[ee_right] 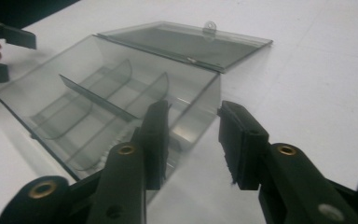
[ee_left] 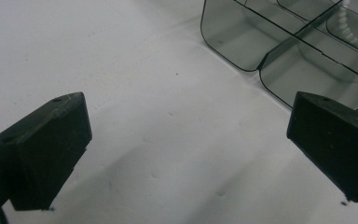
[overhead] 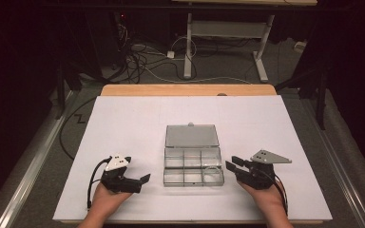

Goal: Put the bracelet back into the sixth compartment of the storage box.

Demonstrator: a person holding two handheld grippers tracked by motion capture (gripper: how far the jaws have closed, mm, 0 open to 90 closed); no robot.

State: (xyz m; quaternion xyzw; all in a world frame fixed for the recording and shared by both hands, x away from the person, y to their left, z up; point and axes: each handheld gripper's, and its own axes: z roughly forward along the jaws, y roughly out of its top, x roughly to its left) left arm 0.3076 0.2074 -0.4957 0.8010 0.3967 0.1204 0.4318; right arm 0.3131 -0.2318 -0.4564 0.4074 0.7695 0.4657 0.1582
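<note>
A clear grey plastic compartment box [overhead: 193,183] stands open at the middle of the white table, its lid [overhead: 191,135] laid flat behind it. A string of small white beads [ee_left: 349,28] lies in one compartment. My left gripper [overhead: 138,170] rests left of the box, its jaws wide open over bare table [ee_left: 186,126] and the box corner [ee_left: 242,42] just ahead. My right gripper [overhead: 231,162] sits close to the box's right side. It is open [ee_right: 193,140] with nothing between its jaws, facing the box's near wall [ee_right: 88,60] and the lid [ee_right: 186,42].
The white sheet [overhead: 138,118] covers the table, with a strip of wooden edge [overhead: 185,89] at the back. Beyond it are floor cables [overhead: 142,61] and another table's legs [overhead: 188,52]. A metal rail [overhead: 33,156] runs along the left.
</note>
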